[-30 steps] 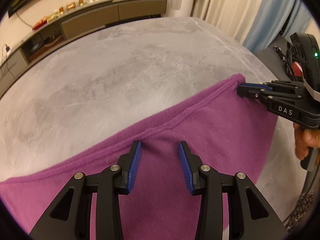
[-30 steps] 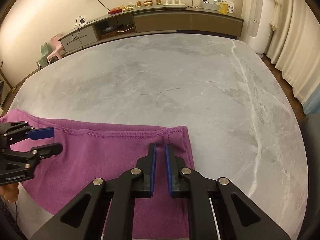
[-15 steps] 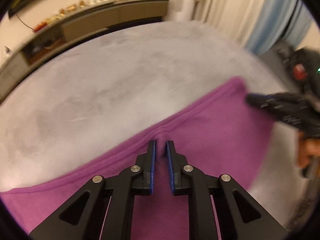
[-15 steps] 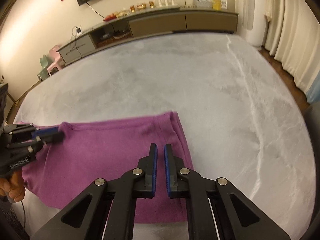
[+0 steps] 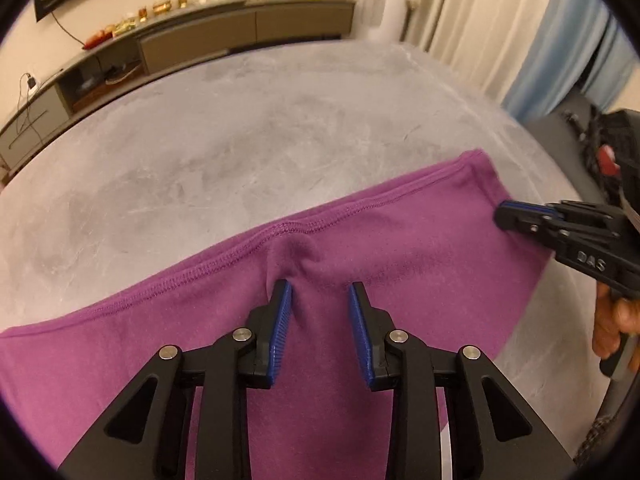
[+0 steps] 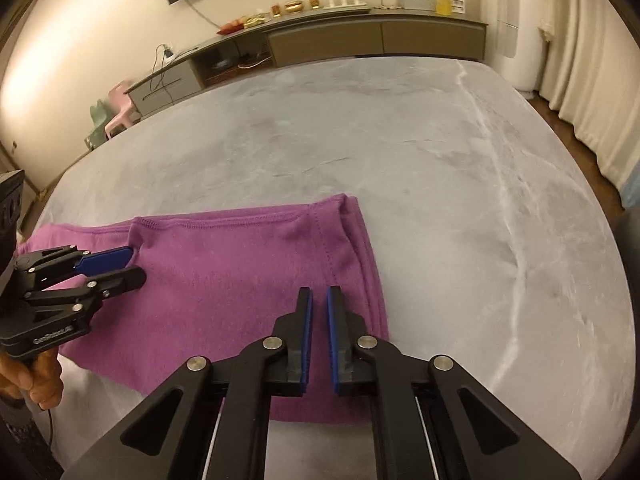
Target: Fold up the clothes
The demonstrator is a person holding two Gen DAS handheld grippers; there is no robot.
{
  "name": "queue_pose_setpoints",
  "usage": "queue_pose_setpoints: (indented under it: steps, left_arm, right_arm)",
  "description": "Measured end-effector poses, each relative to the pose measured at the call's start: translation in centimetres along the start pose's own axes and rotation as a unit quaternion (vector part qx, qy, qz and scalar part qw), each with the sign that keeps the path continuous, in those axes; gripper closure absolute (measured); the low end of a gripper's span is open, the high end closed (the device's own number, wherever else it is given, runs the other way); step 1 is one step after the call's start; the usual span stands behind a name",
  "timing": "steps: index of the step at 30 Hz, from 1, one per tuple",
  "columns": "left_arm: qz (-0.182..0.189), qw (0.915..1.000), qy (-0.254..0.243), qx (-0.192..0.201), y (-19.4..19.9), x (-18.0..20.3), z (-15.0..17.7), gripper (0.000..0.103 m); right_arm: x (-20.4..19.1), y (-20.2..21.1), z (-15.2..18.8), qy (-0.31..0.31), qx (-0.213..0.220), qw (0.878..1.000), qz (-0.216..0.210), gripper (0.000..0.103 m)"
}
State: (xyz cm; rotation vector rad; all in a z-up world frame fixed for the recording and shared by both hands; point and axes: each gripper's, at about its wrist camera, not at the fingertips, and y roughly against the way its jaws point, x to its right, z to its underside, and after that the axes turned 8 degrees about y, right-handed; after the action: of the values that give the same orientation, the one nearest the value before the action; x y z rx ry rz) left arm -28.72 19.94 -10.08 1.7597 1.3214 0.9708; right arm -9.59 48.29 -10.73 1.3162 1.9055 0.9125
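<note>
Lying flat on the grey table, the folded purple garment runs its long axis from one claw to the other, its stitched hem on the far side. The left claw sits over the garment's middle, its jaws opening around a raised pucker of cloth that the pads do not press. The right claw, closed with no cloth visibly pinched, stands at the garment's right end, nearer the doubled edge that a further fold would likely lift.

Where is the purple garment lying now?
The purple garment lies on the near edge of the grey table, under both tools, in both wrist views.
</note>
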Motion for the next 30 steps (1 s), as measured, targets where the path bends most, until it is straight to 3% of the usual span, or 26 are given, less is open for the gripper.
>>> queue_pose_setpoints:
  steps: [3, 4, 5, 6, 7, 9, 10, 11, 13, 17, 21, 23, 24, 25, 28, 29, 30]
  left_arm:
    - [0.012, 0.9998, 0.012, -0.008, 1.0, 0.2, -0.5, 0.065]
    - [0.035, 0.9989, 0.031, -0.006, 1.8, 0.1, -0.6, 0.058]
    - [0.064, 0.9964, 0.055, -0.005, 2.7, -0.1, -0.8, 0.05]
    - [0.084, 0.9938, 0.072, -0.004, 3.2, -0.2, -0.9, 0.035]
    - [0.11, 0.9898, 0.09, -0.003, 3.6, -0.1, -1.3, 0.03]
    - [0.143, 0.9841, 0.106, -0.007, 3.6, 1.1, -2.4, 0.03]
    - [0.152, 0.9826, 0.106, -0.013, 3.4, 2.0, -3.1, 0.03]
    - [0.157, 0.9821, 0.103, -0.017, 3.1, 2.9, -3.7, 0.03]
    - [0.164, 0.9817, 0.093, -0.027, 2.5, 5.0, -4.7, 0.03]
    - [0.19, 0.9766, 0.084, -0.055, 1.2, 8.4, -6.0, 0.03]
    - [0.16, 0.9833, 0.053, -0.07, -0.3, 11.0, -5.8, 0.029]
    - [0.127, 0.9881, 0.044, -0.074, -1.4, 11.3, -5.2, 0.035]
    - [0.113, 0.99, 0.044, -0.072, -1.8, 11.0, -4.9, 0.071]
    - [0.113, 0.9899, 0.051, -0.069, -1.7, 10.1, -4.7, 0.089]
    - [0.128, 0.9874, 0.079, -0.051, -0.4, 7.0, -4.1, 0.09]
    - [0.135, 0.9863, 0.086, -0.038, 0.8, 5.6, -3.7, 0.09]
    - [0.143, 0.9845, 0.098, -0.029, 1.8, 3.8, -3.1, 0.091]
  right_arm:
    - [0.5, 0.9, 0.3, -0.013, 0.018, 1.0, -0.016, 0.09]
    - [0.6, 1.3, 0.5, -0.017, 0.024, 0.999, -0.016, 0.077]
    - [0.6, 1.8, 0.8, -0.014, 0.03, 0.999, -0.005, 0.057]
    - [0.5, 2.3, 1.1, -0.009, 0.037, 0.999, 0.004, 0.046]
    - [0.3, 2.5, 1.4, -0.003, 0.04, 0.999, 0.009, 0.038]
    - [0.3, 1.9, 2.0, 0.002, 0.026, 1.0, 0.009, 0.039]
    - [0.3, 1.5, 2.3, 0.006, 0.023, 1.0, 0.01, 0.044]
    - [0.2, 1.5, 2.4, 0.013, 0.026, 0.999, 0.015, 0.067]
    - [0.5, 1.9, 2.2, 0.003, 0.024, 1.0, 0.001, 0.091]
    - [-0.6, 4.9, 1.9, 0.014, 0.074, 0.997, -0.035, 0.091]
    - [-2.7, 6.7, 1.9, 0.036, 0.091, 0.993, -0.059, 0.091]
    - [-3.4, 7.3, 1.6, 0.04, 0.098, 0.992, -0.074, 0.091]
    - [-3.8, 7.6, 1.5, 0.041, 0.102, 0.99, -0.085, 0.091]
    - [-4.1, 7.8, 1.4, 0.043, 0.103, 0.989, -0.095, 0.091]
    - [-5.3, 7.9, 1.5, 0.061, 0.091, 0.986, -0.128, 0.082]
    - [-5.6, 8.4, 1.5, 0.067, 0.09, 0.983, -0.142, 0.068]
    - [-5.7, 9.0, 1.5, 0.07, 0.094, 0.98, -0.158, 0.063]
